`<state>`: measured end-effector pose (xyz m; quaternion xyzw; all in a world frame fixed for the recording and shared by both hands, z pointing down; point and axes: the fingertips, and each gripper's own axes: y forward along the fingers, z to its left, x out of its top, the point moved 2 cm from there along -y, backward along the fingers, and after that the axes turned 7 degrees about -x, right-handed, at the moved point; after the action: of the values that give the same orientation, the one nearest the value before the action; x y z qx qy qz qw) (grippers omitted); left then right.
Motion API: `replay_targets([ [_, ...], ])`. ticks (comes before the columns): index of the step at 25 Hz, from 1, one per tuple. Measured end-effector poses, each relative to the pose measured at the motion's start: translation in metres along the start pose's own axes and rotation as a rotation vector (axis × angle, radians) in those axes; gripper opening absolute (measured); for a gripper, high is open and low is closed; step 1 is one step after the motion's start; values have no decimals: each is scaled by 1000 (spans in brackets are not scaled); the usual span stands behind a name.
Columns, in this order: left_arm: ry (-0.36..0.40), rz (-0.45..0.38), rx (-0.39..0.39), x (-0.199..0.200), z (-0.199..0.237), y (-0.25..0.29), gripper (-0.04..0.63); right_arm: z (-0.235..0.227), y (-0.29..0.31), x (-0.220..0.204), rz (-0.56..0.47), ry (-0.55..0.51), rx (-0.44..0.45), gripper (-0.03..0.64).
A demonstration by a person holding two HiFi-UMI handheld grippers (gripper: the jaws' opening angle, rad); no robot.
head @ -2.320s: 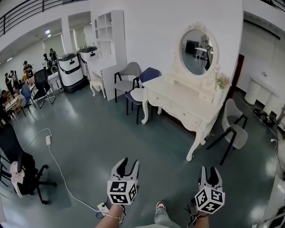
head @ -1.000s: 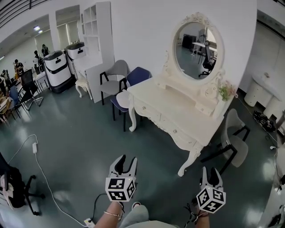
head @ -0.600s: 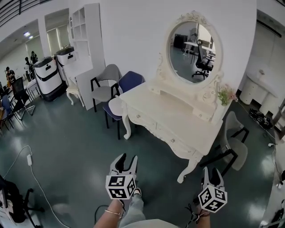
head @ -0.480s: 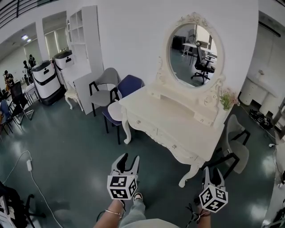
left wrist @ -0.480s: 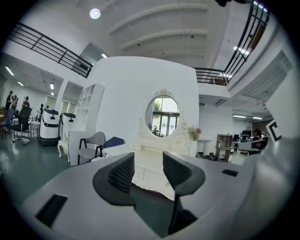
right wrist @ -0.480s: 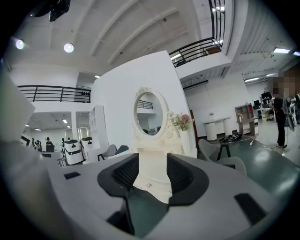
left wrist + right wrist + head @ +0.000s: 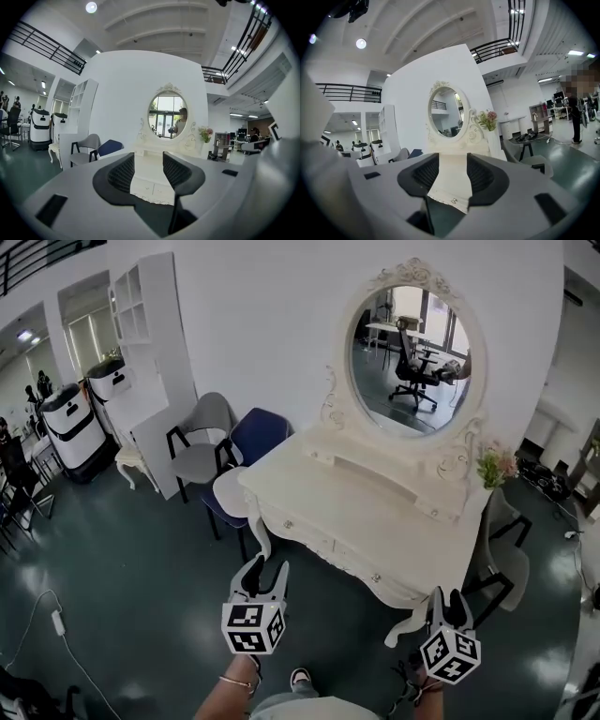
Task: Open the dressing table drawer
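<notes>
2 jaw pairs stood spread, empty: left gripper (image 7: 267,565), right gripper (image 7: 446,596); the drawer (image 7: 361,563) at centre frame probably slid lightly, best pinched by its small knob (image 7: 376,577).

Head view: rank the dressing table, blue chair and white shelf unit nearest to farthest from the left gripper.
1. dressing table, just ahead of the left gripper
2. blue chair, past the table's left end
3. white shelf unit, by the wall, farther left
</notes>
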<state>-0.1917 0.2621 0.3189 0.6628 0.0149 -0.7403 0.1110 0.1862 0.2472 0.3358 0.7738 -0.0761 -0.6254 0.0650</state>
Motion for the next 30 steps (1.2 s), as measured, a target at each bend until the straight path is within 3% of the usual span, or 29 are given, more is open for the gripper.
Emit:
replay_targets([
  [15, -10, 52, -83, -2, 59, 94, 184, 36, 75, -8, 32, 3, -96, 184],
  [30, -25, 98, -128, -20, 54, 162, 184, 13, 120, -16, 65, 2, -165, 184],
])
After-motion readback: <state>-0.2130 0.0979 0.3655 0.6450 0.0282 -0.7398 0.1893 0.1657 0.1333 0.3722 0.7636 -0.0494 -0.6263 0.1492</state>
